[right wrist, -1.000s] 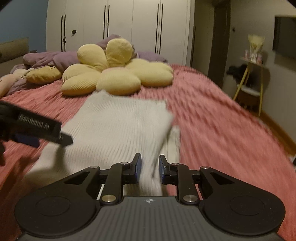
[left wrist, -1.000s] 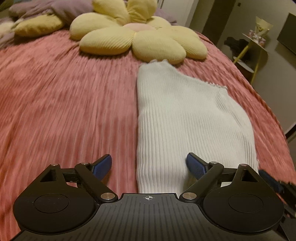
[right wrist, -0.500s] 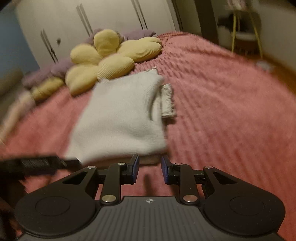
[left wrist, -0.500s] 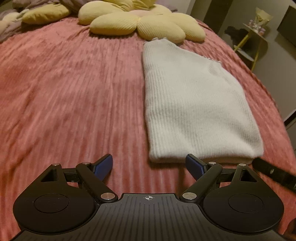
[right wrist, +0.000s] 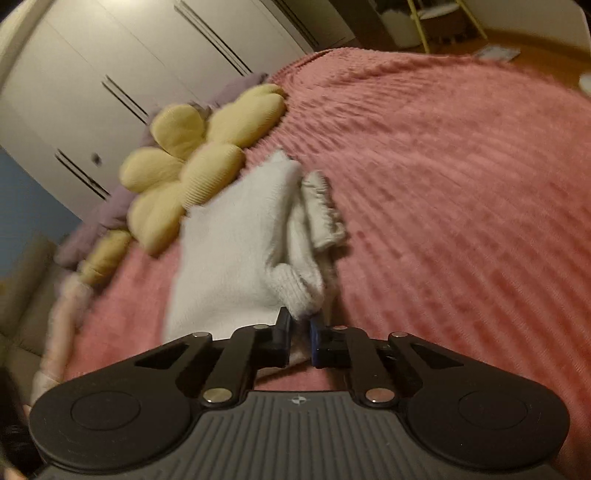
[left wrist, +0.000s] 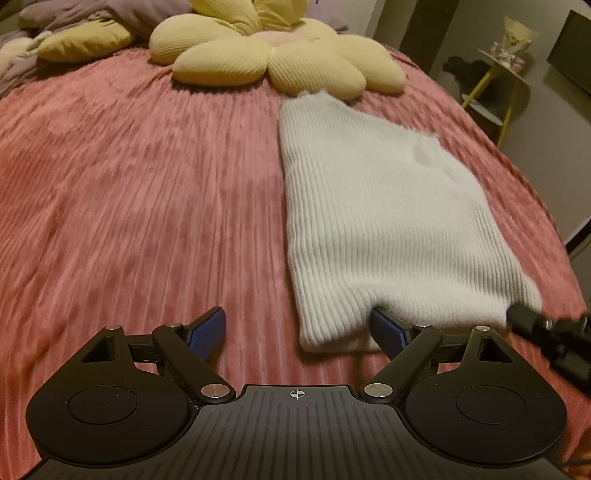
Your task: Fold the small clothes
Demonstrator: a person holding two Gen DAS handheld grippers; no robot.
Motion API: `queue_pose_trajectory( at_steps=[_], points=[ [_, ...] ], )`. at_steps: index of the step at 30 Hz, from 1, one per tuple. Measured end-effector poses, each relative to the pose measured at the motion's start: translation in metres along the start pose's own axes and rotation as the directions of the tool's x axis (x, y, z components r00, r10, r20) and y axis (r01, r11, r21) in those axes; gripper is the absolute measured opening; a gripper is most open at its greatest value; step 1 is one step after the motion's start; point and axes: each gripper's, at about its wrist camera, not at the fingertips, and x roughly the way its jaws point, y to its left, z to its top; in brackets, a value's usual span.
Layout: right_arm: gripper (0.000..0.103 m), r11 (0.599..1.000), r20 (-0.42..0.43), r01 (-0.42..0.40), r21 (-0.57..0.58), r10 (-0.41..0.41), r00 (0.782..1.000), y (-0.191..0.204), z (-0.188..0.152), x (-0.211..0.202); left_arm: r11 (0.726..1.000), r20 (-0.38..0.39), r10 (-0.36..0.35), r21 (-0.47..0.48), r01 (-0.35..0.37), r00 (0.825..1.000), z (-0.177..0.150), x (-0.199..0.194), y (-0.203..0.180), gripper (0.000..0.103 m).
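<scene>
A white ribbed knit garment [left wrist: 384, 221] lies folded lengthwise on the pink bedspread [left wrist: 140, 206]. My left gripper [left wrist: 297, 328] is open wide at the garment's near left corner, and its right finger touches the near hem. My right gripper [right wrist: 300, 332] is shut on the garment's near right corner [right wrist: 295, 291] and lifts it into a bunch. In the right wrist view the garment [right wrist: 229, 251] is tilted and blurred. A loose ribbed cuff [right wrist: 325, 210] sticks out on its right side. The right gripper's tip also shows in the left wrist view [left wrist: 543, 325].
A yellow flower-shaped pillow [left wrist: 273, 55] lies just beyond the garment's far end. Purple bedding [left wrist: 92, 11] and a yellow cushion [left wrist: 81, 40] lie at the back left. White wardrobe doors [right wrist: 147, 66] stand behind. A yellow-legged side table [left wrist: 498, 77] stands right of the bed.
My right gripper has tilted, moved onto the garment's near right corner and closed on it. My left gripper has moved forward to the near hem and stays open.
</scene>
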Motion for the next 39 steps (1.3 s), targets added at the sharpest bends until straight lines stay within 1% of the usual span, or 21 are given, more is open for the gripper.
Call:
queue_pose_trajectory(
  at_steps=[1, 2, 3, 4, 7, 8, 9, 10, 12, 15, 18, 20, 23, 25, 28, 30, 31, 33, 36, 38, 39],
  points=[
    [0.008, 0.999, -0.01, -0.033, 0.039, 0.034, 0.999, -0.005, 0.001, 0.0, 1.0, 0.001, -0.011, -0.008, 0.011, 1.0, 0.004, 0.001, 0.002, 0.09],
    [0.008, 0.999, -0.015, -0.025, 0.037, 0.026, 1.0, -0.008, 0.001, 0.002, 0.999, -0.003, -0.029, -0.018, 0.029, 1.0, 0.007, 0.004, 0.004, 0.09],
    [0.009, 0.999, -0.019, 0.032, -0.035, -0.033, 0.999, -0.006, 0.0, 0.006, 0.999, -0.011, -0.047, -0.025, 0.047, 0.999, 0.011, 0.006, 0.006, 0.09],
    [0.015, 0.992, -0.022, 0.077, -0.103, -0.08, 0.997, -0.003, 0.0, 0.009, 0.998, -0.016, -0.061, -0.029, 0.061, 0.998, 0.013, 0.008, 0.007, 0.09],
    [0.025, 0.982, -0.005, 0.084, -0.171, -0.086, 0.996, 0.001, 0.006, 0.004, 0.994, -0.019, -0.102, -0.032, 0.102, 0.995, 0.021, 0.015, 0.013, 0.09],
    [0.032, 0.981, 0.016, 0.081, -0.177, -0.079, 0.997, 0.001, 0.01, 0.0, 0.99, -0.021, -0.132, -0.045, 0.131, 0.991, 0.025, 0.016, 0.017, 0.09],
    [0.045, 0.981, 0.045, 0.07, -0.183, -0.063, 0.997, 0.0, 0.017, -0.004, 0.984, -0.016, -0.167, -0.064, 0.166, 0.986, 0.027, 0.016, 0.021, 0.091],
    [0.062, 0.982, 0.066, 0.055, -0.178, -0.043, 0.997, -0.001, 0.023, -0.006, 0.975, -0.007, -0.206, -0.088, 0.204, 0.979, 0.031, 0.016, 0.026, 0.091],
    [0.075, 0.986, 0.072, 0.018, -0.166, -0.006, 0.997, -0.004, 0.035, -0.005, 0.956, 0.018, -0.263, -0.127, 0.263, 0.965, 0.039, 0.015, 0.035, 0.093],
    [0.075, 0.985, 0.025, -0.039, -0.17, 0.044, 0.999, -0.005, 0.058, 0.015, 0.943, 0.048, -0.285, -0.166, 0.289, 0.957, 0.052, 0.018, 0.041, 0.095],
    [0.075, 0.984, -0.032, -0.066, -0.164, 0.061, 0.998, -0.005, 0.072, 0.042, 0.935, -0.006, -0.315, -0.175, 0.309, 0.949, 0.062, 0.041, 0.039, 0.095],
    [0.075, 0.989, -0.073, -0.073, -0.128, 0.064, 0.995, -0.011, 0.08, 0.063, 0.939, -0.043, -0.298, -0.192, 0.284, 0.954, 0.065, 0.059, 0.038, 0.095],
    [0.071, 0.994, -0.089, -0.094, -0.063, 0.089, 0.992, -0.019, 0.084, 0.079, 0.9, -0.043, -0.388, -0.233, 0.368, 0.921, 0.067, 0.078, 0.038, 0.09],
    [0.058, 0.99, -0.088, -0.128, -0.058, 0.123, 0.989, -0.018, 0.084, 0.083, 0.885, -0.047, -0.412, -0.258, 0.388, 0.91, 0.067, 0.09, 0.037, 0.084],
    [0.057, 0.986, -0.111, -0.165, -0.031, 0.161, 0.981, -0.02, 0.085, 0.093, 0.872, -0.036, -0.419, -0.292, 0.392, 0.907, 0.069, 0.102, 0.037, 0.079],
    [0.056, 0.985, -0.117, -0.173, -0.024, 0.169, 0.979, -0.021, 0.086, 0.1, 0.86, -0.02, -0.424, -0.322, 0.396, 0.905, 0.071, 0.105, 0.038, 0.063],
    [0.055, 0.984, -0.118, -0.174, -0.023, 0.17, 0.978, -0.02, 0.086, 0.103, 0.853, -0.013, -0.428, -0.337, 0.399, 0.904, 0.071, 0.105, 0.04, 0.059],
    [0.045, 0.986, -0.119, -0.164, -0.033, 0.159, 0.98, -0.018, 0.086, 0.106, 0.85, 0.005, -0.428, -0.337, 0.405, 0.904, 0.073, 0.101, 0.041, 0.048],
    [0.039, 0.987, -0.123, -0.152, -0.045, 0.146, 0.982, -0.009, 0.085, 0.105, 0.86, 0.026, -0.414, -0.316, 0.4, 0.91, 0.077, 0.083, 0.042, 0.044],
    [0.038, 0.984, -0.123, -0.171, -0.04, 0.165, 0.979, -0.003, 0.084, 0.101, 0.868, 0.062, -0.406, -0.286, 0.406, 0.912, 0.077, 0.063, 0.046, 0.044],
    [0.037, 0.98, -0.127, -0.196, -0.024, 0.192, 0.973, 0.001, 0.083, 0.1, 0.876, 0.071, -0.389, -0.282, 0.392, 0.919, 0.075, 0.051, 0.051, 0.044]
  ],
)
